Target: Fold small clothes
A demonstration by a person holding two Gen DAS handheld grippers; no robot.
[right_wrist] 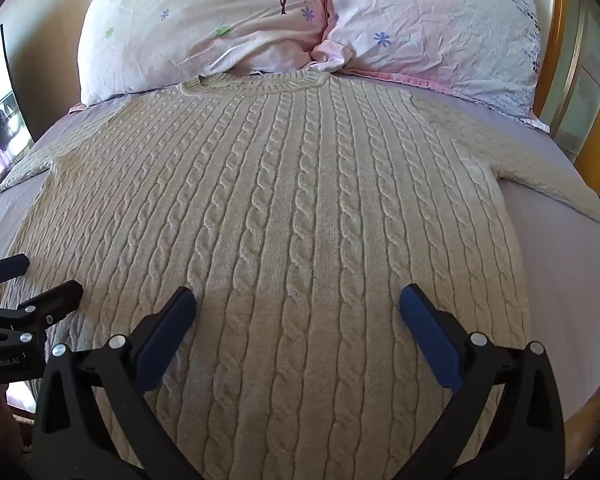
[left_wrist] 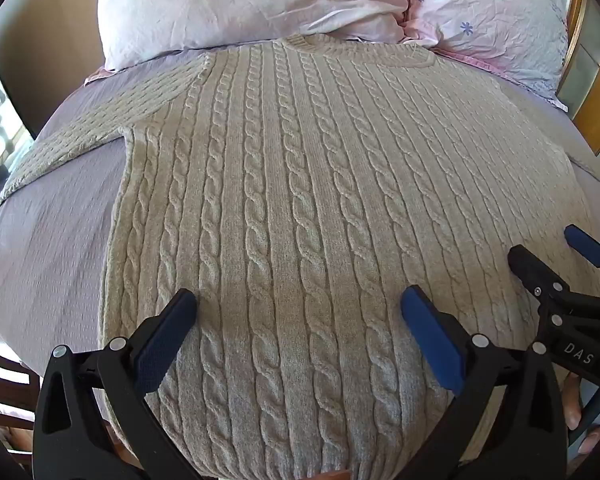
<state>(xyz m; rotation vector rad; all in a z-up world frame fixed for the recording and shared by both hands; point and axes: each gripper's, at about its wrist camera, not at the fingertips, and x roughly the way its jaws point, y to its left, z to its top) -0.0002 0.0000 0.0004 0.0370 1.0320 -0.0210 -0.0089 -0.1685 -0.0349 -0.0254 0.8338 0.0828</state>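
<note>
A cream cable-knit sweater [left_wrist: 292,184] lies flat on the bed, collar toward the pillows and hem toward me; it also fills the right wrist view [right_wrist: 292,208]. Its left sleeve [left_wrist: 80,136] stretches out to the left and its right sleeve [right_wrist: 540,160] to the right. My left gripper [left_wrist: 298,304] is open and empty above the lower left part of the body. My right gripper [right_wrist: 298,304] is open and empty above the lower right part, and it shows at the right edge of the left wrist view [left_wrist: 556,252]. The left gripper shows at the left edge of the right wrist view [right_wrist: 40,276].
The sweater lies on a lilac bed sheet [left_wrist: 52,240]. Two pink flowered pillows [right_wrist: 204,24] [right_wrist: 432,28] lie at the head of the bed, touching the collar. A wooden headboard [right_wrist: 572,80] stands at the right. A wall and a window [right_wrist: 0,120] are on the left.
</note>
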